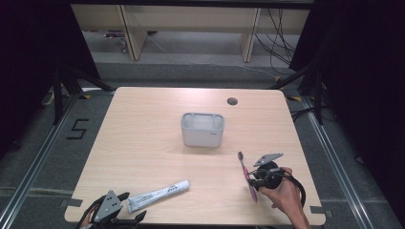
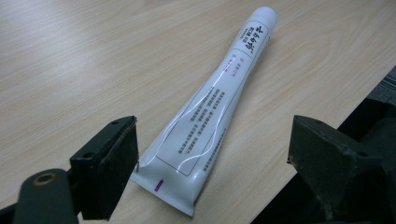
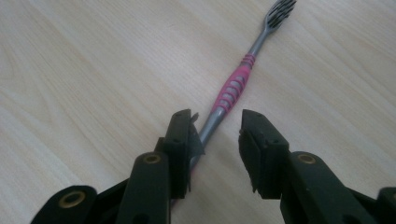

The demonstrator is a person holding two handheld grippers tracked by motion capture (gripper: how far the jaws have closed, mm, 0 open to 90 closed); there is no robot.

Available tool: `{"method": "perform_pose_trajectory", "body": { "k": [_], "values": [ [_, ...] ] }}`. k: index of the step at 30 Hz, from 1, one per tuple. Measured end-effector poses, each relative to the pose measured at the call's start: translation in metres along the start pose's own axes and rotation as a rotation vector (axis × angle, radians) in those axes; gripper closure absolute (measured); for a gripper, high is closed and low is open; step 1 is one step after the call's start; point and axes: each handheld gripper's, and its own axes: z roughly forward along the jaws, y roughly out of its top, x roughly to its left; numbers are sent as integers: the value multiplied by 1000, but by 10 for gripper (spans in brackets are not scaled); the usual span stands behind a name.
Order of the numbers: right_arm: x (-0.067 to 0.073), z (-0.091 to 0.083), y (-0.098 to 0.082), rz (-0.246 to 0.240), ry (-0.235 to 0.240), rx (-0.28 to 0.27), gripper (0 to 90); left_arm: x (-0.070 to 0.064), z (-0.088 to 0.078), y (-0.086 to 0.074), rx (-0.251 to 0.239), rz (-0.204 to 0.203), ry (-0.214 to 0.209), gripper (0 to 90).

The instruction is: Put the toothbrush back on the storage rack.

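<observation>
Bright, even tabletop light (surroundings dark); sharp focus.

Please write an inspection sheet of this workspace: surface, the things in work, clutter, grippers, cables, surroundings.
Surface: light wooden table, with a round cable hole near the far edge.
Job's things: white tube lying flat near the front left; pink and grey toothbrush lying flat at the front right; grey holder box upright at the centre.
Clutter: nothing seen.
Grippers: left gripper open, the tube's flat end between its jaws; right gripper open over the toothbrush handle, which lies against one jaw.
Cables: black cable loops from the right gripper; more hang at the far right.
Surroundings: grey floor, black curtains, wooden furniture behind.
</observation>
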Motion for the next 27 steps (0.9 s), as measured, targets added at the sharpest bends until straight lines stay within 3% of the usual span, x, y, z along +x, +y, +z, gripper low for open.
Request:
{"method": "perform_pose_trajectory", "body": {
  "k": [2,7,14,17,19,23,24,25,26,27],
  "values": [
    [1,4,5,36,-5,36,645,0,0,0,3,6,-1,157],
    [-1,9,12,20,0,55,628,0,0,0,-2,-3,1,157],
    [0,17,19,34,-8,104,637,0,-1,0,3,4,0,157],
    [-1,19,22,20,-24,142,649,0,-1,0,-2,0,0,157],
    [-3,22,22,-16,-23,127,657,0,0,0,-3,1,-1,157],
    [-2,23,24,6,-15,160,669,0,-1,0,2,4,0,157],
    [-4,24,24,-22,-16,155,670,0,-1,0,2,4,0,157],
    [-1,23,24,26,-25,184,676,0,-1,0,2,3,1,157],
    [-4,25,25,-29,-24,170,687,0,0,0,-3,0,0,157],
    [-4,25,25,-29,-24,170,687,0,0,0,-3,0,0,157]
  ]
}}
